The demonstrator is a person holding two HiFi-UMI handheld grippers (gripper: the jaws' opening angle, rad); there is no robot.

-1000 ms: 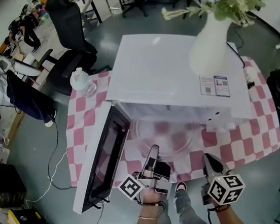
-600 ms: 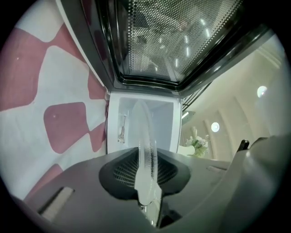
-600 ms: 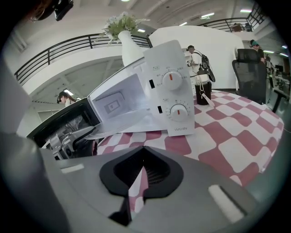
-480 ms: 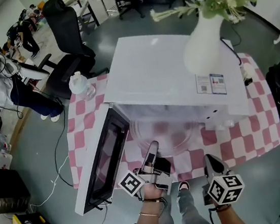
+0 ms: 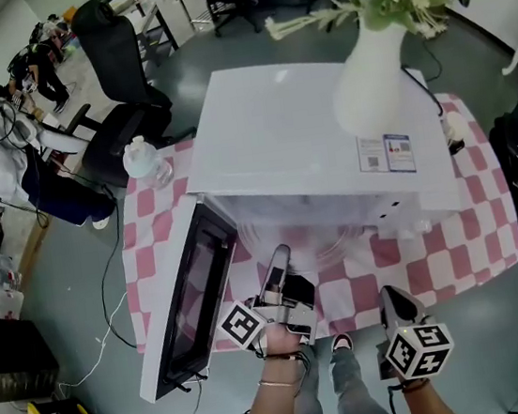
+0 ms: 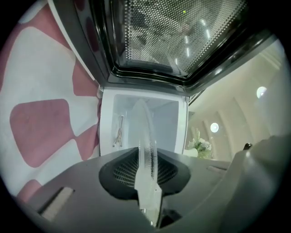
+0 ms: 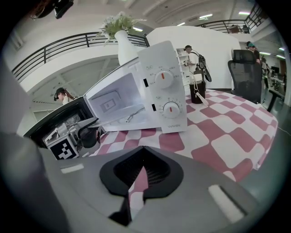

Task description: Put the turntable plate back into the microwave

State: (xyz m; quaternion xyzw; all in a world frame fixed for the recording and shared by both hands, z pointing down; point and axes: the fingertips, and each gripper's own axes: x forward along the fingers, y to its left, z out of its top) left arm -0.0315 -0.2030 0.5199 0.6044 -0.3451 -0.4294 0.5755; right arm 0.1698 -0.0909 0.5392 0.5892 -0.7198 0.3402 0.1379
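Note:
The white microwave (image 5: 297, 139) stands on a pink-checked tablecloth with its door (image 5: 190, 296) swung open to the left. My left gripper (image 5: 281, 263) is level at the cavity mouth, shut on the rim of the clear glass turntable plate (image 5: 339, 238), most of which lies inside the cavity. In the left gripper view the plate (image 6: 145, 150) shows edge-on between the jaws of the left gripper (image 6: 148, 175), with the white cavity (image 6: 168, 118) straight ahead. My right gripper (image 5: 391, 299) hangs shut and empty near the table's front edge; its own view shows the right gripper (image 7: 136, 191) tilted down toward the cloth.
A white vase of flowers (image 5: 369, 73) stands on the microwave's top. A plastic water bottle (image 5: 144, 160) sits at the table's back left. A dark bottle (image 7: 198, 93) stands right of the microwave. Office chairs (image 5: 115, 50) and a person (image 5: 2, 121) are beyond the table.
My left gripper has pushed forward toward the cavity, and the glass plate has slid further inside. The right gripper has stayed where it was.

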